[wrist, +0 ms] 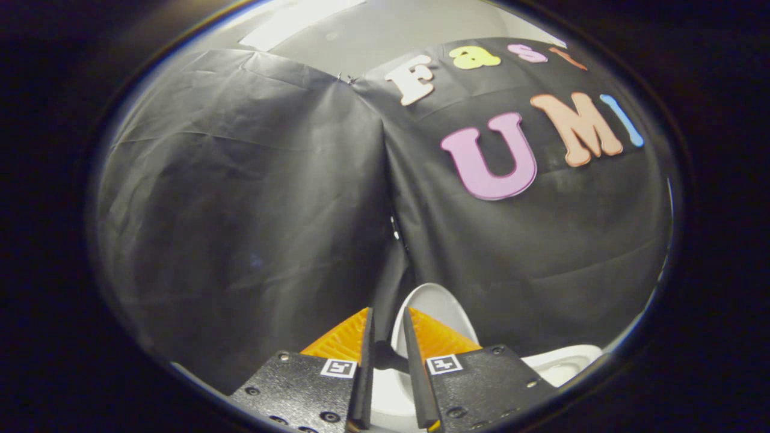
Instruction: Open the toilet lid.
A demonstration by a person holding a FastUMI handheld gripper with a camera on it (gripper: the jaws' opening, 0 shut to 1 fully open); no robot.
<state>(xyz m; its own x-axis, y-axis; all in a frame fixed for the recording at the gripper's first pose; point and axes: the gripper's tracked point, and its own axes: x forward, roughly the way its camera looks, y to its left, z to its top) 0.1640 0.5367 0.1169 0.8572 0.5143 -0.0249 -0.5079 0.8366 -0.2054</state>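
gripper [388, 319] is up high, looking at the booth wall [240, 198], black cloth with a vertical seam or fold running down the middle. the two fingers [366, 361] stand close to each other with a narrow gap between them. the white toilet lid [434, 304] sits in that gap: its rounded edge pokes up just beyond the fingertips, and more white shows lower down between the fingers. lid looks raised, standing up toward the wall rather than lying flat. can't tell whether both fingers are actually pressing on it, the contact area is hidden by the fingers themselves and a dark shadowed bit in the gap. to the right of the right finger, lower and nearer, a curved piece of white toilet body [562, 364] is visible, rim or tank i can't say. each finger base carries a small square marker tag [338, 367]. light grey ceiling or upper wall [373, 36] above the cloth, with a brighter strip on the far left.
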